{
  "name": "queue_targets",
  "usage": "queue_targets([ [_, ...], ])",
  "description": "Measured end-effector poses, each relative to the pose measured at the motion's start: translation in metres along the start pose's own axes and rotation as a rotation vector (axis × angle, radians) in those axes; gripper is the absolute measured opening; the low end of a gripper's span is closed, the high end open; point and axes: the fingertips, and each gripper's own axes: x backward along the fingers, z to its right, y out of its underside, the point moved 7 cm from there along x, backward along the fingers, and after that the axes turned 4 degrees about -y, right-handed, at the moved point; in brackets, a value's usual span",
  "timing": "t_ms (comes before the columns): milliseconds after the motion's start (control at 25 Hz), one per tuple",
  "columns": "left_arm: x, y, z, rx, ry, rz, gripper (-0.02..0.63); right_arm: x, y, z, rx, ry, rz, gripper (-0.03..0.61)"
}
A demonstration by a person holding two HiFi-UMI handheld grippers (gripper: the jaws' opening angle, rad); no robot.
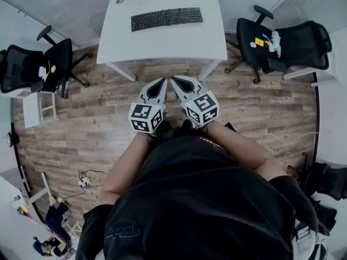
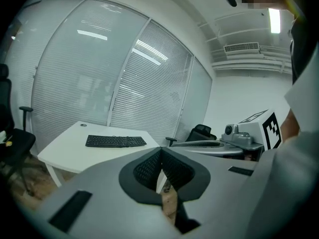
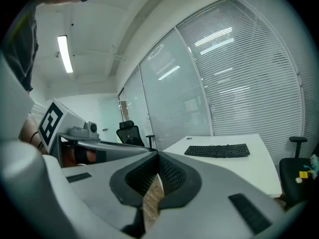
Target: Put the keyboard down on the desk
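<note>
While you look down from the head view, your left tongs [image 1: 162, 82] and right tongs [image 1: 173, 82] sit side by side in front of you, their tips angled toward each other and almost touching. Both pairs are closed and hold nothing. The keyboard [image 1: 166, 18] lies flat on the white desk [image 1: 162, 45], well ahead of both tips and apart from them, with wooden floor [image 1: 108, 118] under the tongs. One black office chair [image 1: 38, 66] stands far off to the left of the left tongs, another chair [image 1: 282, 42] far off to the right of the right tongs.

In the left gripper view, the left tongs [image 2: 160, 156] have their ribbed pads pressed together at the tip, with nothing between them. The keyboard [image 2: 115, 141] rests on the desk [image 2: 65, 151], ahead and to the left of the tip. The right tongs [image 2: 214, 144] run alongside, just to the right.

In the right gripper view, the right tongs [image 3: 157, 158] are likewise closed and empty. The keyboard [image 3: 218, 150] lies on the desk [image 3: 261, 171], ahead and to the right of the tip. The left tongs [image 3: 99, 146] lie close on the left.
</note>
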Motion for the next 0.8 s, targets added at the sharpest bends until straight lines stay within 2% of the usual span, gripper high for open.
queue_targets([
  [360, 0.018, 0.018, 0.037, 0.011, -0.050, 0.028, 0.014, 0.038, 0.013, -0.009, 0.015, -0.042, -0.007, 0.023],
  [800, 0.022, 0.024, 0.052, 0.005, -0.072, 0.032, 0.014, 0.056, 0.021, -0.010, 0.009, -0.074, -0.018, 0.023],
])
